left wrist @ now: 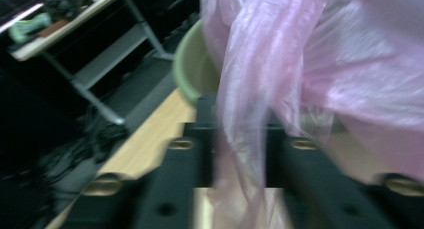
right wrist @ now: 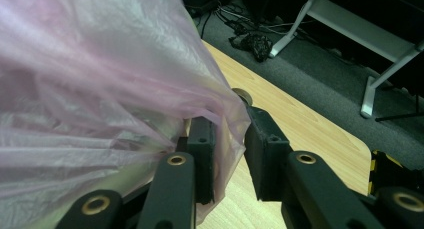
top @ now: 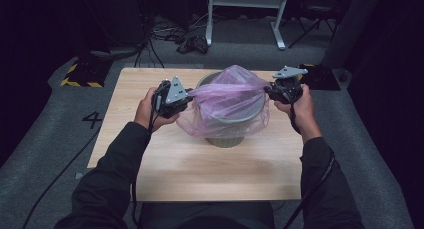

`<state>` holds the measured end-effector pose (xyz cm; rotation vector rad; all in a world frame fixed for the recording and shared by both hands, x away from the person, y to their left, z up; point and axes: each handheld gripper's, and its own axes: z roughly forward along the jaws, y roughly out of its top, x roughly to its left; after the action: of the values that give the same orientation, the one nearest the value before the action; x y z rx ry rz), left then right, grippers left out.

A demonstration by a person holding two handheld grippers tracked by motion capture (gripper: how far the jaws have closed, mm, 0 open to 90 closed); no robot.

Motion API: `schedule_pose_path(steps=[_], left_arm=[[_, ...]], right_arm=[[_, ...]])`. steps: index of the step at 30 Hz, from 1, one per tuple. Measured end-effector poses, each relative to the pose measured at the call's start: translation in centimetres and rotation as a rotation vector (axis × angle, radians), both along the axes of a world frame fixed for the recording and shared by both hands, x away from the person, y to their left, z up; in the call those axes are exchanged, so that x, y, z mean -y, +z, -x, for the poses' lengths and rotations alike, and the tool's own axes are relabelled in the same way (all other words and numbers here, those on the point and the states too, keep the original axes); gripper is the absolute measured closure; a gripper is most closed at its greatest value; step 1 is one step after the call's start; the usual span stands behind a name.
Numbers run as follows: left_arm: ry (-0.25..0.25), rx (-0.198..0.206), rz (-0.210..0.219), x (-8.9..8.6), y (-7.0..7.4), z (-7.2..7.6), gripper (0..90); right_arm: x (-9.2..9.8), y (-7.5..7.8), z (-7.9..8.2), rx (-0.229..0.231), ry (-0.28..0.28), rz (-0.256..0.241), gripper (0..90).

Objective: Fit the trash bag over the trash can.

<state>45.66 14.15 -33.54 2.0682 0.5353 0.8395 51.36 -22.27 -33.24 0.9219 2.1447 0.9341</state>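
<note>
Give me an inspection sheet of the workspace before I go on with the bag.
Surface: wooden table, bare around the bin.
Job's things: green bin upright mid-table; pink bag stretched over its mouth.
Clutter: nothing seen on the table.
Grippers: left gripper pinches the bag's left edge; right gripper has film between its fingers, with a gap showing.
Cables: one trails from each gripper; more lie on the floor behind.
Surroundings: grey carpet, white desk frame, striped floor plate.

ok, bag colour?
Translucent pink bag; clearest in the right gripper view.
</note>
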Motion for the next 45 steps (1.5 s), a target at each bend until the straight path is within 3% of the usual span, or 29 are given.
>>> schedule_pose_path(steps=[3,5,12,17,24,29,31,34,37,39,42,45], left_arm=[[0.030,-0.023,0.016,0.0,-0.8,-1.7,87.8],[0.031,-0.068,0.064,-0.3,-1.4,-2.7,88.4],[0.052,-0.153,0.120,-0.1,-3.4,-4.9,89.4],[0.025,-0.188,0.145,0.5,-4.6,-5.0,89.6],[-0.015,-0.173,0.136,0.5,-4.7,-3.2,89.7],[-0.071,-0.159,0.149,-0.4,-5.1,-0.6,89.8],[-0.091,-0.149,0.140,-0.7,-5.1,0.5,89.7],[-0.072,-0.118,0.131,-1.3,-4.7,1.4,89.6],[-0.045,-0.085,0.165,-2.1,-3.8,1.6,89.5],[-0.032,-0.070,0.185,-2.5,-3.2,1.5,89.5],[-0.018,-0.056,0.191,-2.6,-2.7,1.3,89.6],[-0.006,-0.060,0.179,-2.4,-2.6,0.6,89.5]], right_arm=[[-0.3,-0.3,-0.4,-0.007,-0.008,0.013,75.1],[-0.3,-0.4,-0.6,-0.014,-0.007,0.008,75.3],[-0.4,-1.3,-1.4,-0.057,0.007,-0.004,82.5],[-0.5,-2.1,-1.4,-0.071,0.034,-0.047,87.5],[0.0,-2.5,-0.4,-0.077,0.087,-0.086,89.3],[0.2,-2.7,1.6,-0.085,0.146,-0.126,89.5],[0.2,-2.8,2.4,-0.082,0.174,-0.122,89.3],[0.2,-2.5,3.4,-0.070,0.181,-0.091,84.3],[0.3,-1.8,4.0,-0.029,0.152,-0.043,77.2],[0.7,-1.3,4.1,0.001,0.113,-0.037,64.6],[1.4,-0.6,4.0,0.019,0.111,-0.059,60.6],[1.2,0.0,4.0,0.052,0.104,-0.025,62.2]])
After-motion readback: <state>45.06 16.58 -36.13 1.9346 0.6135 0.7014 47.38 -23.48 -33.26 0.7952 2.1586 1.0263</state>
